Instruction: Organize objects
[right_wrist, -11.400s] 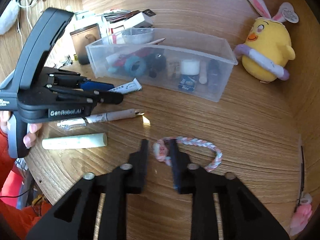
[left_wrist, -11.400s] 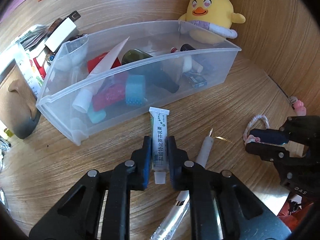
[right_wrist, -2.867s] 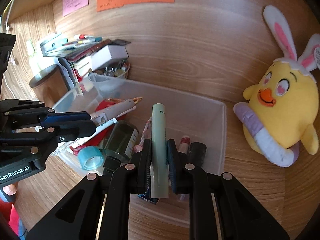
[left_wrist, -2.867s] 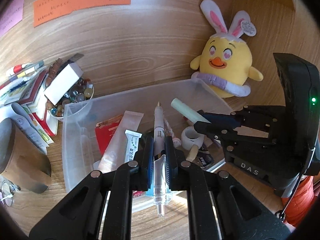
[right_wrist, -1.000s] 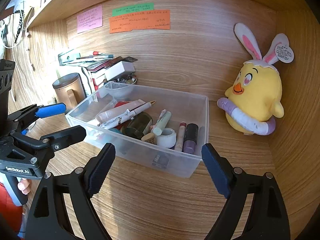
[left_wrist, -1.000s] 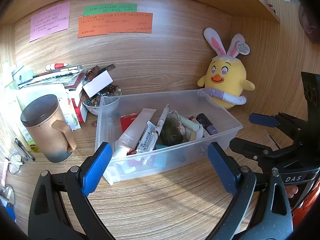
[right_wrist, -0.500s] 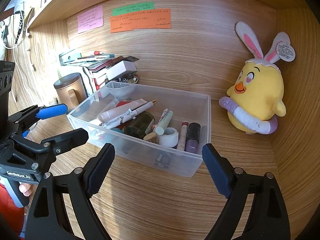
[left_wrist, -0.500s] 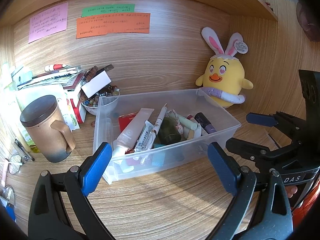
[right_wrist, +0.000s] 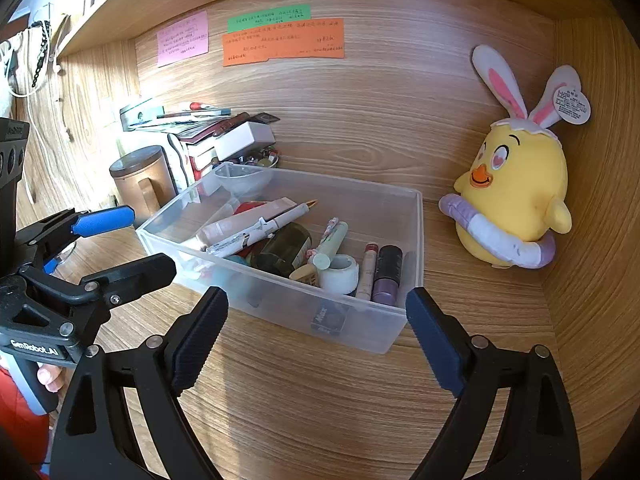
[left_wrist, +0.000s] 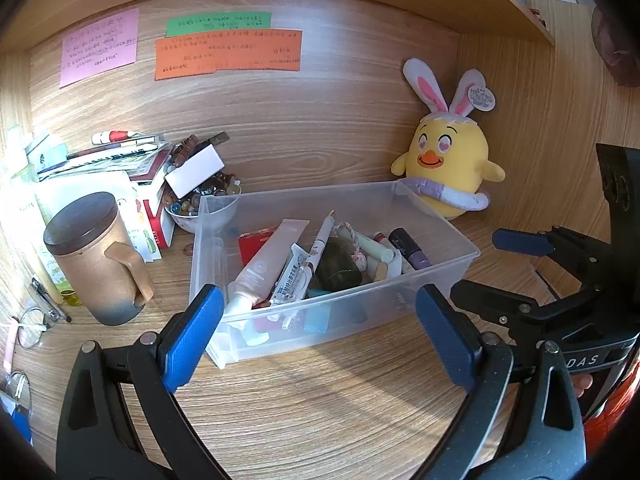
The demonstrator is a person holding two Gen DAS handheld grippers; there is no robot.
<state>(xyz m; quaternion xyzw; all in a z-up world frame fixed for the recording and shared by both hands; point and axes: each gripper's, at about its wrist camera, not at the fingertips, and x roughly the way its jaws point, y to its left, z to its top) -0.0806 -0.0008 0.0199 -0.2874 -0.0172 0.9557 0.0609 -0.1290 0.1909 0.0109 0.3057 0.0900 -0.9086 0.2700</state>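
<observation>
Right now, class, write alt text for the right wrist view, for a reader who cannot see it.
A clear plastic bin full of small items, among them a pen and a roll of tape, sits on a wooden desk. The right gripper is open and empty in front of it; a yellow chick toy stands to the right.

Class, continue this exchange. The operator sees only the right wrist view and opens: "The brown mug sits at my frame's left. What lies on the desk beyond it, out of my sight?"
Observer: Eyeglasses lie on the desk, to the left of the brown mug and nearer the camera.
Operator: My own casing is hidden from me. What is printed on it?
Observer: The left wrist view shows "DAS" on the right gripper, whose fingers are spread with nothing between them.
</observation>
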